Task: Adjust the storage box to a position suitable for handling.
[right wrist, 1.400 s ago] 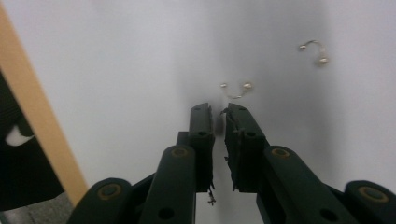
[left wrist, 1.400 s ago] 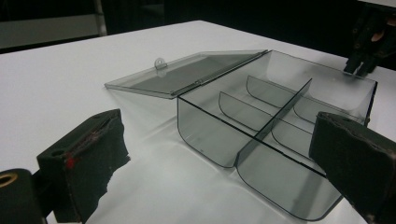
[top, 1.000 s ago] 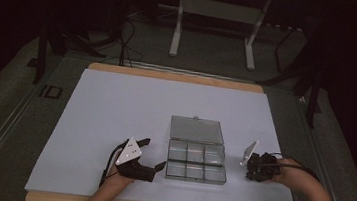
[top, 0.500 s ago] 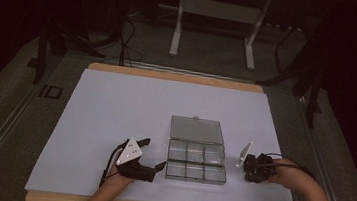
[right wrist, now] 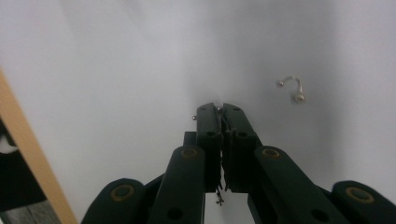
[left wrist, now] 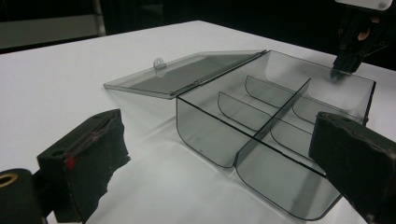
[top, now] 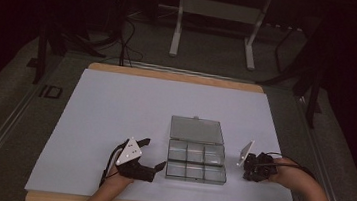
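A clear plastic compartment box (top: pixel 195 161) (left wrist: pixel 261 130) lies on the white table, its lid (top: pixel 197 130) (left wrist: pixel 187 72) folded flat behind it. Its compartments look empty. My left gripper (top: pixel 153 154) sits just left of the box, open, with wide-apart fingers (left wrist: pixel 84 158) framing the box's near corner. My right gripper (top: pixel 255 173) (right wrist: pixel 221 112) points down at the table right of the box, shut on a tiny metal piece with small ball ends (right wrist: pixel 218 109). A similar small curved metal hook (right wrist: pixel 292 87) lies loose on the table beyond its tips.
The white sheet (top: pixel 130 110) covers a wooden tabletop whose edge (right wrist: pixel 28 154) runs close to my right gripper. The right gripper (left wrist: pixel 357 37) also appears beyond the box's far side. Dark floor and table legs lie behind the table.
My right gripper has shifted slightly by the box's right side. The left gripper and the box have stayed in place.
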Demonstrator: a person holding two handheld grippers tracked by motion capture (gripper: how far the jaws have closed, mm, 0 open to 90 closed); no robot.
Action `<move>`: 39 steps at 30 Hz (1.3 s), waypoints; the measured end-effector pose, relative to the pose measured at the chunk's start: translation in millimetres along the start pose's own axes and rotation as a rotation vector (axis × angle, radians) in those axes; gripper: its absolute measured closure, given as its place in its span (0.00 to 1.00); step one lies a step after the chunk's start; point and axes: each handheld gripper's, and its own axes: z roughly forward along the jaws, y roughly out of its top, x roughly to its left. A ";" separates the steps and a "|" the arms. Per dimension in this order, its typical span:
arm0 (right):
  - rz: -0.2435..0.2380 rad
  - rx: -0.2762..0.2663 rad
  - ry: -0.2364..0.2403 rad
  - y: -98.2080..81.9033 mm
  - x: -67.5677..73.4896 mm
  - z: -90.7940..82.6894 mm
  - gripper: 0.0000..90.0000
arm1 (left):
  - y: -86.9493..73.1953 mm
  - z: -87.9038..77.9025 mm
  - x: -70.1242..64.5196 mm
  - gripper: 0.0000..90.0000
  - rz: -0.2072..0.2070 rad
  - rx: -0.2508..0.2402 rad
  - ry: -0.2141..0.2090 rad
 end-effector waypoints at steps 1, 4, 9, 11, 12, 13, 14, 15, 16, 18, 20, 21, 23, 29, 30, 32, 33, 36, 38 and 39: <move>0.000 0.000 -0.004 0.4 0.1 0.0 0.96 | 0.0 0.0 0.1 0.05 -0.001 0.000 0.000; 0.002 0.002 -0.014 1.4 -0.6 -0.3 0.96 | 0.0 0.1 0.2 0.05 -0.002 0.001 -0.001; 0.001 -0.038 -0.028 2.4 -0.5 -7.1 0.96 | 0.0 0.0 0.2 0.05 -0.005 -0.002 -0.001; 0.003 -0.063 -0.039 2.9 0.1 -11.6 0.96 | -0.1 0.0 0.3 0.05 -0.006 -0.002 -0.001; 0.005 -0.076 -0.042 3.5 0.4 -14.4 0.96 | -0.1 0.0 0.4 0.05 -0.005 -0.001 -0.001; 0.005 -0.090 -0.049 3.9 0.6 -16.3 0.96 | -0.1 0.0 0.3 0.05 -0.004 -0.002 -0.001; 0.009 -0.099 -0.051 4.3 0.5 -17.6 0.96 | -0.1 -0.1 0.2 0.05 -0.003 -0.002 -0.001; 0.006 -0.108 -0.051 4.9 0.7 -19.2 0.96 | -0.1 0.0 0.1 0.05 -0.003 -0.001 -0.001; 0.005 -0.116 -0.059 5.5 1.2 -20.8 0.96 | -0.1 0.0 0.1 0.05 -0.002 -0.002 0.000; 0.006 -0.143 -0.061 6.6 1.2 -23.5 0.96 | -0.1 0.0 0.0 0.05 -0.002 -0.001 0.000; 0.009 -0.169 -0.073 7.7 1.0 -26.5 0.96 | -0.1 0.0 0.2 0.05 -0.003 -0.001 0.000; 0.012 -0.181 -0.073 8.2 0.8 -28.1 0.96 | -0.1 0.0 0.2 0.05 -0.005 -0.002 -0.001; 0.011 -0.194 -0.080 8.8 0.9 -29.5 0.96 | -0.1 0.0 0.3 0.05 -0.005 -0.002 -0.001; 0.019 -0.289 -0.108 14.3 -0.6 -35.3 0.96 | -0.2 -0.2 0.2 0.05 -0.003 -0.003 0.000; 0.022 -0.303 -0.106 15.3 -0.8 -35.6 0.96 | -0.1 -0.1 0.1 0.05 -0.004 -0.003 0.000; 0.026 -0.326 -0.114 17.4 -1.4 -35.9 0.96 | -0.1 -0.1 0.0 0.05 -0.002 -0.002 0.000; 0.024 -0.341 -0.114 18.4 -1.8 -36.0 0.96 | -0.1 -0.1 0.0 0.05 -0.002 -0.002 0.000; 0.033 -0.384 -0.128 21.0 -2.8 -37.7 0.96 | -0.1 -0.1 0.1 0.05 -0.003 -0.003 0.000; 0.039 -0.418 -0.134 22.5 -3.9 -38.3 0.96 | -0.1 -0.1 0.2 0.05 -0.002 -0.002 -0.001; 0.038 -0.430 -0.138 23.5 -3.8 -38.2 0.96 | -0.1 -0.1 0.2 0.05 -0.003 -0.003 -0.001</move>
